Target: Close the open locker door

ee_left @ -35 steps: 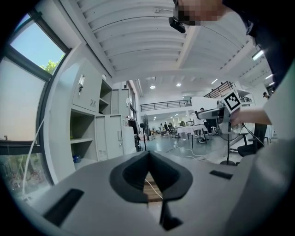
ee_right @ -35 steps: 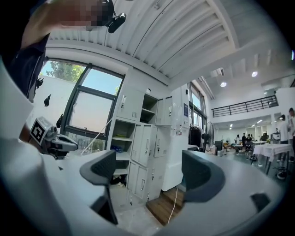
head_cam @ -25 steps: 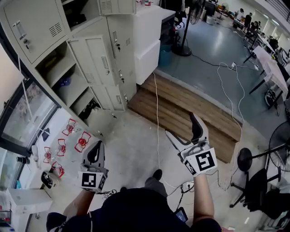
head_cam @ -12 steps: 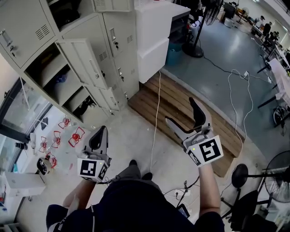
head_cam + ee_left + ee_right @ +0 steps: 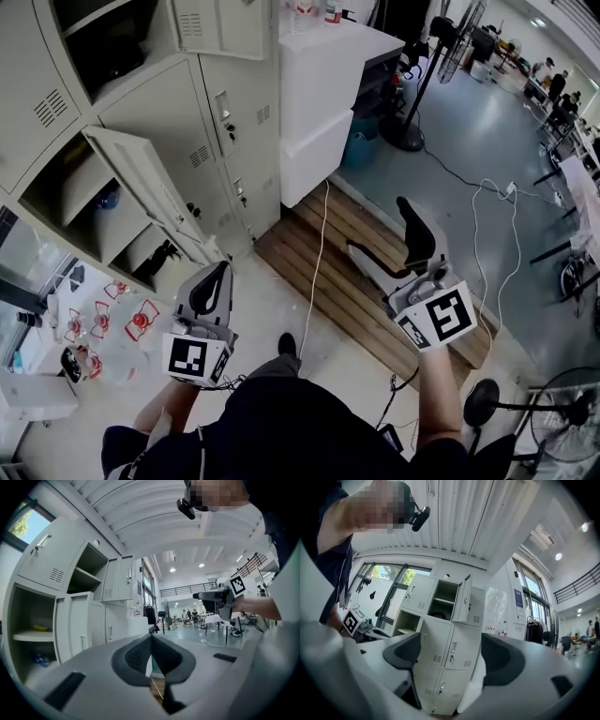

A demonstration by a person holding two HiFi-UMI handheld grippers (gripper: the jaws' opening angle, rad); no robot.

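Head view shows the open locker door point(image 5: 145, 187) — gripper views: left gripper point(image 5: 151, 641) closed, right gripper point(image 5: 450, 654) spread, empty.

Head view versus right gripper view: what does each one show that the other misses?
Only the head view shows the wooden pallet and the white cable crossing it. Only the right gripper view shows the ribbed ceiling and the black camera on the person's head. Both show the grey lockers, the open locker door and the right tool, jaws apart and empty.
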